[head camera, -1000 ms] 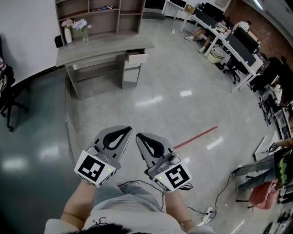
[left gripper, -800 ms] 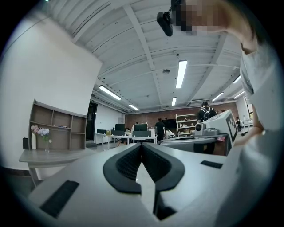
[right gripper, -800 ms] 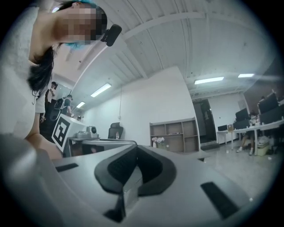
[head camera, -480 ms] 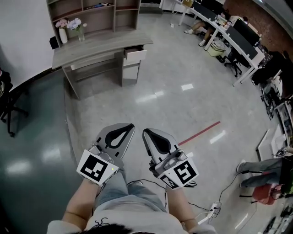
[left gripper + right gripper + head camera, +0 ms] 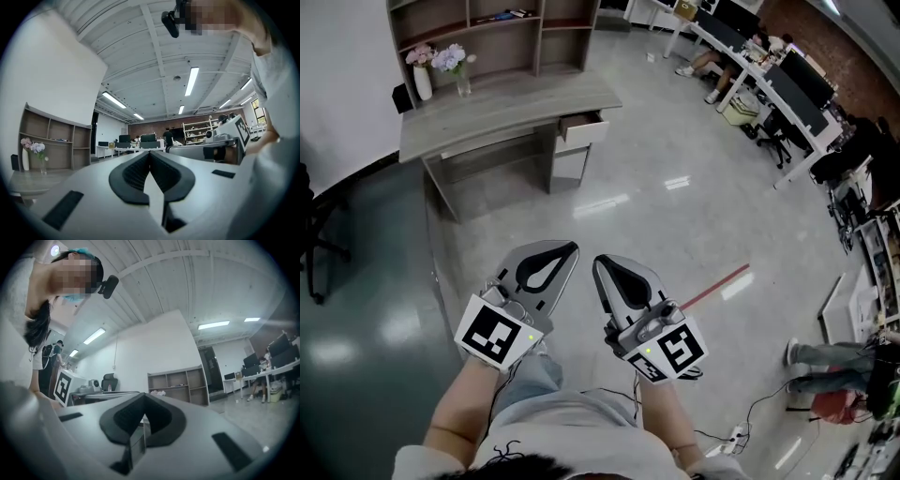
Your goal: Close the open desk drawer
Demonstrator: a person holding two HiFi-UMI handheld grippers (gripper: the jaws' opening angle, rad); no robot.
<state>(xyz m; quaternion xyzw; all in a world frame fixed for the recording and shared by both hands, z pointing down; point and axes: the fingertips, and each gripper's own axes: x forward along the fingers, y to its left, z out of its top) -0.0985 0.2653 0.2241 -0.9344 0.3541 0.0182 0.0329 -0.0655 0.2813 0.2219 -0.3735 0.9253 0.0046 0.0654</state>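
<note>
Grey wooden desk (image 5: 506, 108) sits a little lower and larger in my head view than half a second ago, so the rig has come somewhat nearer to it. Its pale top drawer (image 5: 584, 129), at the right end of the desk, still stands pulled out, well apart from both tools. The left gripper (image 5: 555, 255) and the right gripper (image 5: 614, 267) hang side by side low in the view much as before, not touching each other, and both point up toward the desk. In the left gripper view the dark ribbed pads (image 5: 136, 171) are pressed together at the tip with nothing between them. The right gripper view shows the same: pads (image 5: 126, 420) meeting, nothing pinched.

On the desk's left end stand a white vase of pink flowers (image 5: 422, 80) and a clear glass of pale blue flowers (image 5: 459, 70). A brown open shelf unit (image 5: 487, 28) rises behind them against the white wall. The glossy pale grey floor (image 5: 675, 225) throws back the ceiling lights and carries a thin red strip (image 5: 712, 286) just right of the grippers. A darker green floor zone (image 5: 366, 281) lies to the left. At upper right runs a row of white desks with dark monitors (image 5: 769, 75), with people seated there.
</note>
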